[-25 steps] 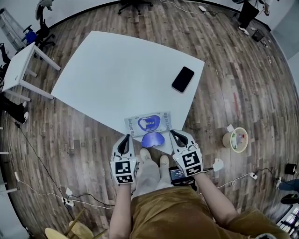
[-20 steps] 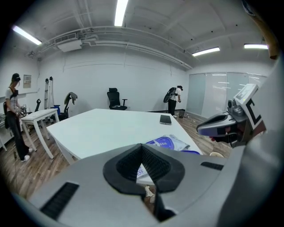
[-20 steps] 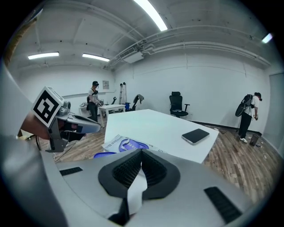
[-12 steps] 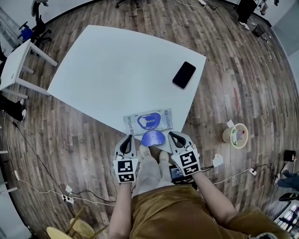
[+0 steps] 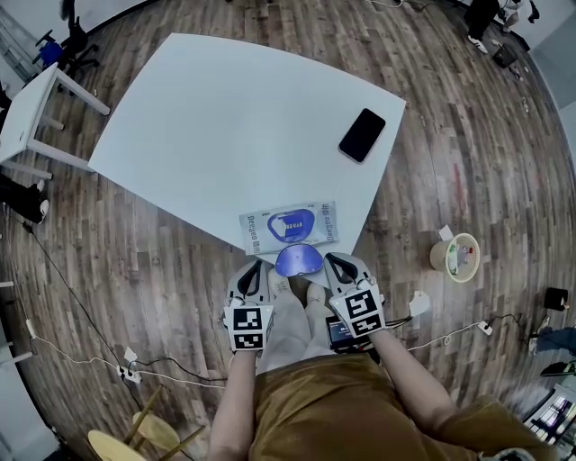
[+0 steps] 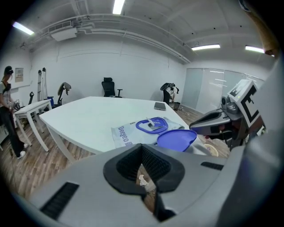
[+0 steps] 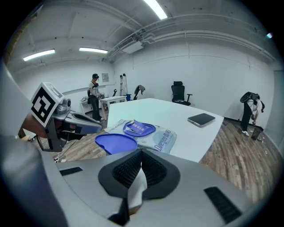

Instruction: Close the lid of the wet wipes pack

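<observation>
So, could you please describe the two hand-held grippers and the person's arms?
The left hand-held gripper and right hand-held gripper are grey, with black ribbed pads and a white cube bearing black square markers. No sleeves cover the forearms; the clothing is ochre-brown.

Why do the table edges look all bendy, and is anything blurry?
Head view: the wide lens bows the table edges; the picture's rim smears. Left gripper view: dark corners, the lid sharp. Right gripper view: ceiling lights glare white.
</observation>
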Tool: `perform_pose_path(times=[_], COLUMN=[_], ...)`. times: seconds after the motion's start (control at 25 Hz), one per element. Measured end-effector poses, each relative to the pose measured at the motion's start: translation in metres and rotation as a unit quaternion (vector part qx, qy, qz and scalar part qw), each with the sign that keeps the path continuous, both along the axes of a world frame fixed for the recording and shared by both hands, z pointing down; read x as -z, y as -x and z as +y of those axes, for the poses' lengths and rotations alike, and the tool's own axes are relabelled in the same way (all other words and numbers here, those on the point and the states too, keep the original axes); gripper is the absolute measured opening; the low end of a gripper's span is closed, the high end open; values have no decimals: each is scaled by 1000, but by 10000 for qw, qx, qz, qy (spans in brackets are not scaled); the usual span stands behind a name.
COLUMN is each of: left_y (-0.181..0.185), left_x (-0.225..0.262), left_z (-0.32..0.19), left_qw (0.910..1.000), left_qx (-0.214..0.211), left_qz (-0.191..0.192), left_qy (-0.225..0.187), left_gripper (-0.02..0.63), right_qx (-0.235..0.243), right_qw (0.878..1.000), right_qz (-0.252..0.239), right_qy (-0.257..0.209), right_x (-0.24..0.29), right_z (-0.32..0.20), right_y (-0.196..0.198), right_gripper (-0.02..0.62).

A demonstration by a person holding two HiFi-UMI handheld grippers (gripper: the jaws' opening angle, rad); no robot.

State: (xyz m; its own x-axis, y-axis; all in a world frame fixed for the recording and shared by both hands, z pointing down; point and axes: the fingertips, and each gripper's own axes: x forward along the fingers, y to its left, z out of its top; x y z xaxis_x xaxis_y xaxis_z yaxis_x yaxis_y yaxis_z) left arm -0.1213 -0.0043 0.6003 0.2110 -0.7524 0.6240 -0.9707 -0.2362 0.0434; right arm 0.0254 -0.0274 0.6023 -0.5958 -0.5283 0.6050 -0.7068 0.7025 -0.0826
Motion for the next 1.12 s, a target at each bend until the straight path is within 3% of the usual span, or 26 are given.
perform_pose_path(times=[0.6, 1.12], left_y=[-9, -34], left_x=[-19, -27], left_z=[2, 7], left_qw=[9995, 9981], left_qx=[-200, -472], left_qz=[90, 236], left_qy=[210, 313], left_gripper=[-6, -6], right_qx=[28, 345], right_qw=[9997, 9989], right_qz=[230, 272], right_qy=[120, 147], right_x=[-18, -22], right_z=[-4, 4], right_y=[-5, 0], right_gripper=[8, 9])
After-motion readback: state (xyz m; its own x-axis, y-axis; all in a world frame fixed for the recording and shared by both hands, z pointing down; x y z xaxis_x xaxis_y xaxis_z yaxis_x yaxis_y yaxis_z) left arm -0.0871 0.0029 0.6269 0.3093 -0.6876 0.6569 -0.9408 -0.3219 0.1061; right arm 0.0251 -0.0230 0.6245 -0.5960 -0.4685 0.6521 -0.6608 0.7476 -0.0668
